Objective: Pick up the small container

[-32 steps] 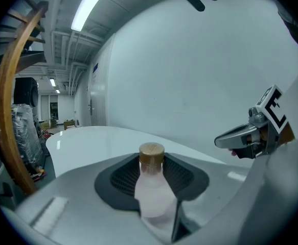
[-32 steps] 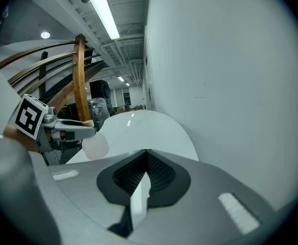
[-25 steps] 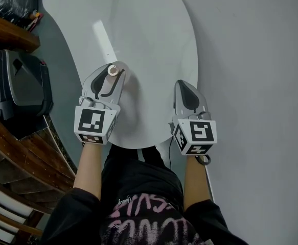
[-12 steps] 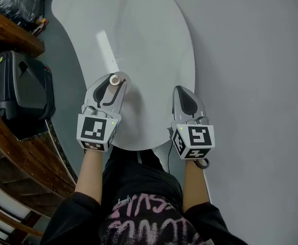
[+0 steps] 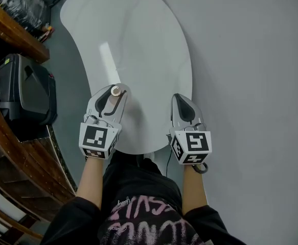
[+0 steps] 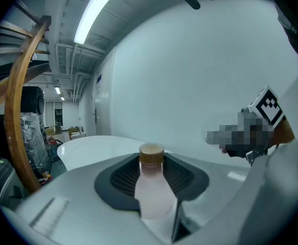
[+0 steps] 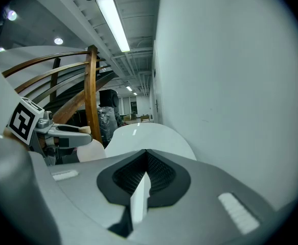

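A small pale pink bottle with a tan cap [image 6: 152, 185] stands upright between the dark pads of my left gripper [image 6: 154, 180], which is shut on it. In the head view the bottle's cap [image 5: 115, 91] shows at the tip of the left gripper [image 5: 112, 97], above the near end of the white oval table [image 5: 138, 50]. My right gripper [image 5: 185, 107] hovers at the table's near right edge, jaws closed together with nothing between them [image 7: 144, 180]. In the right gripper view the bottle [image 7: 91, 150] and the left gripper [image 7: 62, 131] appear at the left.
A curved wooden railing [image 5: 16, 152] and a dark grey case [image 5: 23, 93] stand on the left of the table. A white wall [image 5: 251, 86] runs along the right. Bagged clutter [image 5: 21, 4] lies at the far left. The person's dark clothes [image 5: 138, 203] fill the bottom.
Both grippers have drifted down in the head view, toward the table's near end. The left gripper still holds the bottle. The right stays closed and empty.
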The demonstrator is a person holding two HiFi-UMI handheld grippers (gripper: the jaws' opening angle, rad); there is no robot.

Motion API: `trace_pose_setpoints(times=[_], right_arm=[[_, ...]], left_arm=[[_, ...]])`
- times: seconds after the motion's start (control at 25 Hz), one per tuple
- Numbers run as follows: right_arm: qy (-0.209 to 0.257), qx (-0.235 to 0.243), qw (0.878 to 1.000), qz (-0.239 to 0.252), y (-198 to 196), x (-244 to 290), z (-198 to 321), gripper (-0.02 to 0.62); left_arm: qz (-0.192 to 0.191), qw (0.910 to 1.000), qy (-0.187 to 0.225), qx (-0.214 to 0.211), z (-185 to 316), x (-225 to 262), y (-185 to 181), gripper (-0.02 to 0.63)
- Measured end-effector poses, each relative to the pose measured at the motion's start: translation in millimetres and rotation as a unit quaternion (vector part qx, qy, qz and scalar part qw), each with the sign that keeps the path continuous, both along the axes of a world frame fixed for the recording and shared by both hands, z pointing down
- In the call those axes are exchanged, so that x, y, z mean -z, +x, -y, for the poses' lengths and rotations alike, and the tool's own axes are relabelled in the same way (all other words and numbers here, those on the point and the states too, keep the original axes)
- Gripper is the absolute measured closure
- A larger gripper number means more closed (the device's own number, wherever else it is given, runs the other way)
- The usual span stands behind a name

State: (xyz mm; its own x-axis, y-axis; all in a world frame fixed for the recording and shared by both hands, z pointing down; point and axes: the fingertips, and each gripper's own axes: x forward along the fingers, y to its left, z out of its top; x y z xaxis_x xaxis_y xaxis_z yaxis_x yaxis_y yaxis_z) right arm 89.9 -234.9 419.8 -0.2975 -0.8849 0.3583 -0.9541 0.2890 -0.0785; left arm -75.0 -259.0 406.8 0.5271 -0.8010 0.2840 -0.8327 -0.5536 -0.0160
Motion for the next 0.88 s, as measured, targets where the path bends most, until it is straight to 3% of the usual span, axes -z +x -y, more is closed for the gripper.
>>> trace_pose_setpoints(times=[0.88], right_arm=[[0.039,0.019,0.999,-0.003,-4,34,-20,0.577]], left_arm=[[0.000,0.9993,0.033,0.018,-31,38,-11,0.462]])
